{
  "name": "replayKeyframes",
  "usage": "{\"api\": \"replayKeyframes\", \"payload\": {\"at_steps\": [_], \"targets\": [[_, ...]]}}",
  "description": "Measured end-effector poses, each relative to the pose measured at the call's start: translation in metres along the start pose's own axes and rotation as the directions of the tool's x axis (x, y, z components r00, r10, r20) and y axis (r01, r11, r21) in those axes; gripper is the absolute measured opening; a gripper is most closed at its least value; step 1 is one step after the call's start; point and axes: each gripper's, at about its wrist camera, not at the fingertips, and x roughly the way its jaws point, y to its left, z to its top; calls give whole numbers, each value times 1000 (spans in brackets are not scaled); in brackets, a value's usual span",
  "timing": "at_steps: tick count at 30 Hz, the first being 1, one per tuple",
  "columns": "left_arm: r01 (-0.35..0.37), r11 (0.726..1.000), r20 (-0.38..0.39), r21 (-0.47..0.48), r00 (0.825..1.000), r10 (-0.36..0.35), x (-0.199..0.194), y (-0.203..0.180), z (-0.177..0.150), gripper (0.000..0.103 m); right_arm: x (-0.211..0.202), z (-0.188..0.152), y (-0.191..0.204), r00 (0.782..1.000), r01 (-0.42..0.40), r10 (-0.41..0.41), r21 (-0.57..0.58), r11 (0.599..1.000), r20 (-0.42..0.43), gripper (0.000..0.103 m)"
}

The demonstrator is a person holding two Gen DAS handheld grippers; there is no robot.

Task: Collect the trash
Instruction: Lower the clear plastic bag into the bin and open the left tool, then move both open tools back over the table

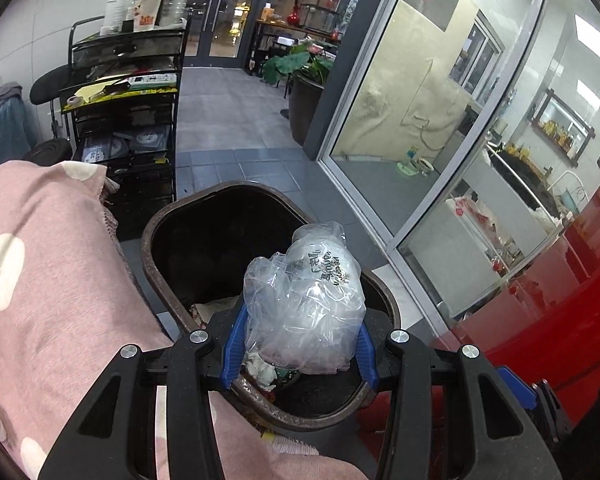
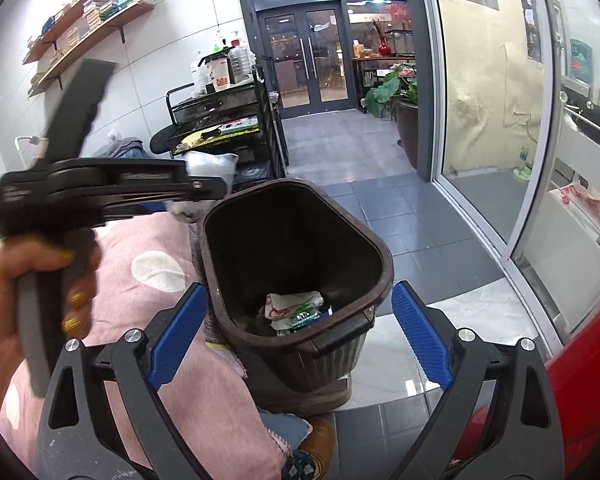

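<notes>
My left gripper [image 1: 300,354] is shut on a crumpled clear plastic bag [image 1: 306,300] with black print and holds it above the open brown trash bin [image 1: 160,264]. The bin [image 2: 380,276] stands on the floor and holds paper wrappers [image 2: 294,310] at its bottom. My right gripper [image 2: 300,334] is open and empty, its blue pads on either side of the bin's near rim. In the right wrist view the left gripper [image 2: 204,196] comes in from the left, held by a hand, with the bag [image 2: 212,168] at its tip beside the bin's far-left rim.
A pink spotted blanket [image 1: 48,280] lies left of the bin. A black cart [image 1: 128,120] with bottles stands behind. A glass wall [image 1: 420,120] runs along the right, a red object [image 1: 560,320] near right. A potted plant [image 2: 400,96] stands by the far doors.
</notes>
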Motion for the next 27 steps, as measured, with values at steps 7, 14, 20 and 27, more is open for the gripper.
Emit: {"api": "replayKeyframes", "payload": {"at_steps": [7, 14, 20, 27], "targets": [[1, 1000, -54, -2, 999, -1, 23, -4, 2, 44, -9, -7, -6, 1000, 21, -21, -2, 1000, -3, 92], [-22, 1000, -110, 17, 994, 23, 42, -7, 2, 51, -11, -12, -8, 999, 25, -25, -1, 1000, -20, 92], [-41, 999, -90, 10, 995, 42, 38, -6, 2, 74, -11, -14, -10, 999, 23, -23, 9, 1000, -28, 92], [-81, 996, -33, 30, 996, 82, 19, -6, -4, 87, -8, -14, -11, 999, 10, -9, 29, 1000, -43, 93]]}}
